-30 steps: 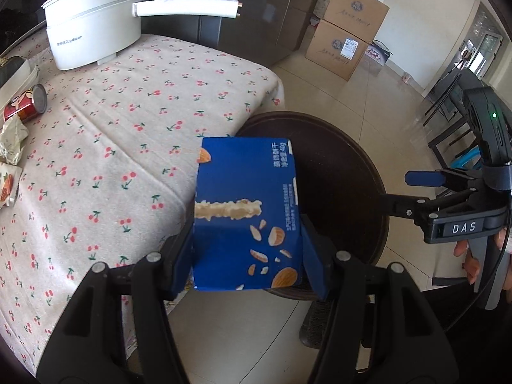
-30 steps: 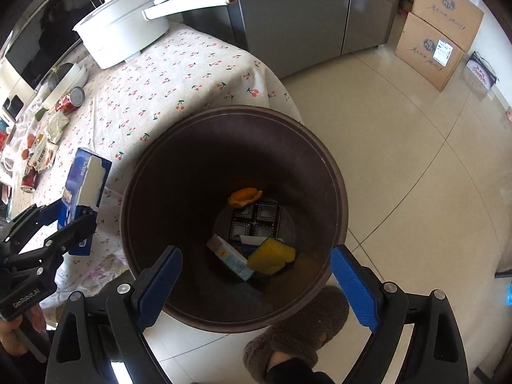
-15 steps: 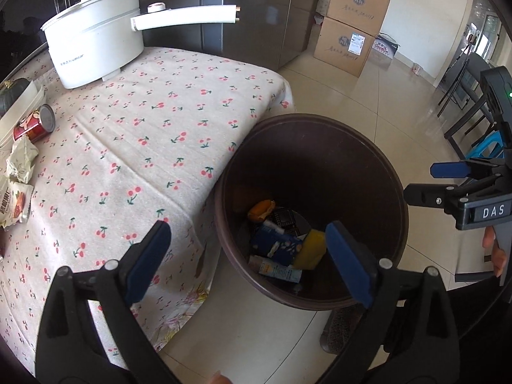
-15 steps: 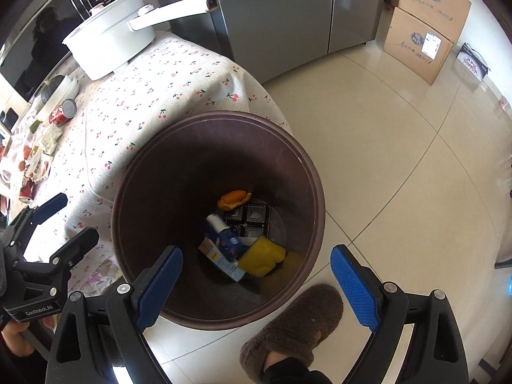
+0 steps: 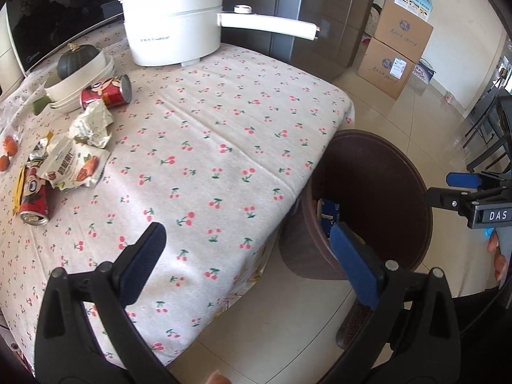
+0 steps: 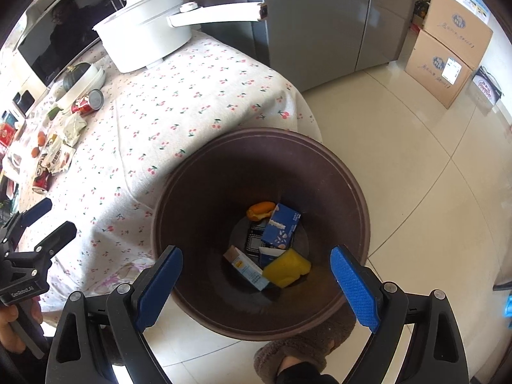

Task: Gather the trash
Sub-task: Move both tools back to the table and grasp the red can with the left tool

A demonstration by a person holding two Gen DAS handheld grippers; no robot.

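My left gripper [image 5: 246,228] hangs over the cherry-print tablecloth [image 5: 208,147] near its corner; its jaws are opening wide with nothing between them. The brown bin [image 6: 256,132] stands on the floor beside the table. In it lie a blue biscuit box [image 6: 281,228], a yellow sponge [image 6: 286,267], an orange peel [image 6: 260,209] and a small carton [image 6: 246,267]. My right gripper [image 6: 256,252] is open and empty above the bin's near rim. On the table's left lie a red can [image 5: 107,92], a crumpled wrapper [image 5: 92,124], a snack packet [image 5: 75,166] and a second red can [image 5: 33,201].
A white pot [image 5: 172,35] with a long handle stands at the table's back. A squash in white bowls [image 5: 76,59] sits beside it. Cardboard boxes [image 5: 393,57] are stacked by the far wall. A slippered foot [image 6: 297,352] is by the bin.
The left gripper opened and the blue biscuit box fell into the bin. The left gripper then swung left, from over the bin to over the table.
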